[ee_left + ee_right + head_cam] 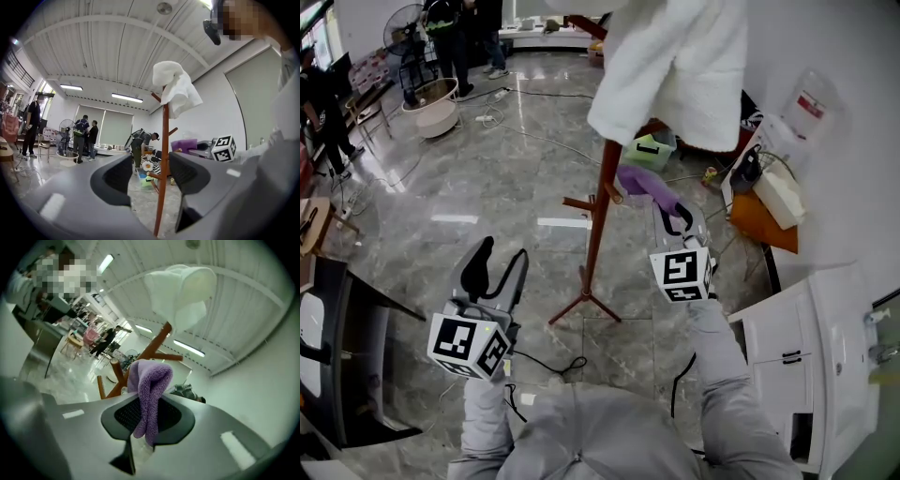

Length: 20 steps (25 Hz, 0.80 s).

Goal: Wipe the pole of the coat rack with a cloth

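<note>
Right tool (675,214) is pinching the purple cloth (639,181), which is sitting just ahead of it against the coat rack pole (602,202). Left tool (497,267) is hanging spread, empty. Guessing most of the pole is waiting for wiping.

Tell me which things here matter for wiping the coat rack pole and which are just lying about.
For the job: purple cloth, right gripper holding it, coat rack pole.

Just about: white towel on the rack's top, standing fan, green box, white cabinet, open left gripper.
</note>
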### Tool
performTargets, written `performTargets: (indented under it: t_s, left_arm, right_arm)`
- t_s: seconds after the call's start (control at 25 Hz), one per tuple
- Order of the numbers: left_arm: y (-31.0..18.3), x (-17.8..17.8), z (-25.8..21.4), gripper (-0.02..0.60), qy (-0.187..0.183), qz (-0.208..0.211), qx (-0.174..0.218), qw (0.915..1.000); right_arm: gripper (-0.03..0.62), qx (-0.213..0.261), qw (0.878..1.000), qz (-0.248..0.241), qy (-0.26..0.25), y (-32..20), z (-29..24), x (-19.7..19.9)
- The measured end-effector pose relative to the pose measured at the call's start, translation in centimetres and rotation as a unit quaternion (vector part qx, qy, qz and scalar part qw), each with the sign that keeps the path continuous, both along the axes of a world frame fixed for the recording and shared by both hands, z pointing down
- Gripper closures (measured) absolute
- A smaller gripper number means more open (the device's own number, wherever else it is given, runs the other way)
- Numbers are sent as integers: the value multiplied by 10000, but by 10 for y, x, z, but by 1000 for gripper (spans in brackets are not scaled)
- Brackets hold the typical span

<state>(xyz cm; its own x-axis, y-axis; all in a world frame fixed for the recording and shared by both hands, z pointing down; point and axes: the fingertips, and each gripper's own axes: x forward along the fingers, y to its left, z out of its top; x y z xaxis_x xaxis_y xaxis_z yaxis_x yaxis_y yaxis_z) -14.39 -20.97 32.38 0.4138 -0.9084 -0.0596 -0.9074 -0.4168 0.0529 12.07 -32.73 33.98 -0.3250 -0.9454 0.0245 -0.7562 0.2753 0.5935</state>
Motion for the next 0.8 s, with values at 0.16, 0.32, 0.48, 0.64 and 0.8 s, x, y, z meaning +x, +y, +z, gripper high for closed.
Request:
performTargets:
  t_s: [0.16,0.32,0.48,0.64,0.8]
  left_arm:
    - [4,-4,-1,314,50,-57,24,10000]
    - [9,-14,0,314,79,-207,26,9998]
    - [14,-24,2,314,85,-354,15,9993]
    - [14,-28,2,314,83,-391,-15,9992]
    - [15,-23,0,314,76,-340,-28,9994]
  right_arm:
    - [540,228,9871,-606,1464,-8,-7,-37]
    - [540,-109,9750,-962,1998,-20,8,-48]
    - [540,-219,9716,-1240,2005,-14,6,-50]
    - [540,-202,9689,-1415,2020,-2,2,-54]
    - [540,-143,9661,-1544,2064,14,-1,-56]
